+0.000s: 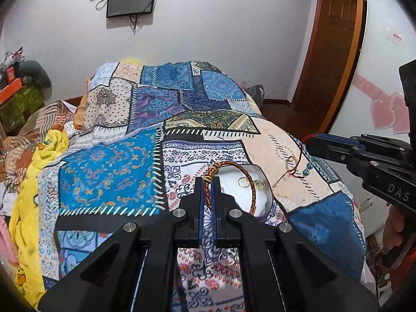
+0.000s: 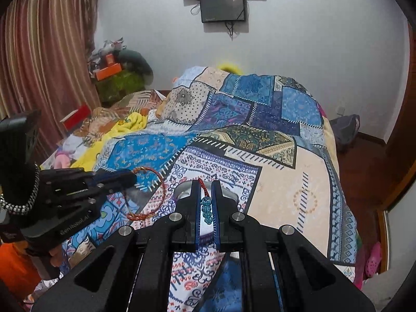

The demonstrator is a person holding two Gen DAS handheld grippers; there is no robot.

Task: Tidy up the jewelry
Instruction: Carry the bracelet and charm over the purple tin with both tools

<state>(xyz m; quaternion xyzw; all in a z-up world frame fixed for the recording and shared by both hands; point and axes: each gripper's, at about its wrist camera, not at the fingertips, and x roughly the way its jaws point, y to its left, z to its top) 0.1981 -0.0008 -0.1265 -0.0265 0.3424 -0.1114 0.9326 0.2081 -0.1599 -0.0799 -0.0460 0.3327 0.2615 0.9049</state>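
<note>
My left gripper [image 1: 207, 180] is shut on a red-and-gold braided bangle [image 1: 251, 182] and holds it over a white dish [image 1: 253, 195] that has small rings [image 1: 244, 182] in it. The same bangle [image 2: 156, 197] and left gripper [image 2: 130, 178] show at the left of the right wrist view. My right gripper [image 2: 206, 184] is shut on a red cord bracelet with teal beads [image 2: 205, 208], above the dish [image 2: 183, 189]. In the left wrist view the right gripper [image 1: 310, 143] holds that cord [image 1: 299, 161] with its beads [image 1: 309, 166] dangling.
A patchwork quilt [image 1: 145, 135] covers the bed. A yellow blanket [image 1: 28, 200] lies at the left. Curtains [image 2: 46, 59] and cluttered boxes [image 2: 109, 65] stand at the far left. A wooden door [image 1: 327, 52] is at the right, screens [image 2: 221, 2] on the wall.
</note>
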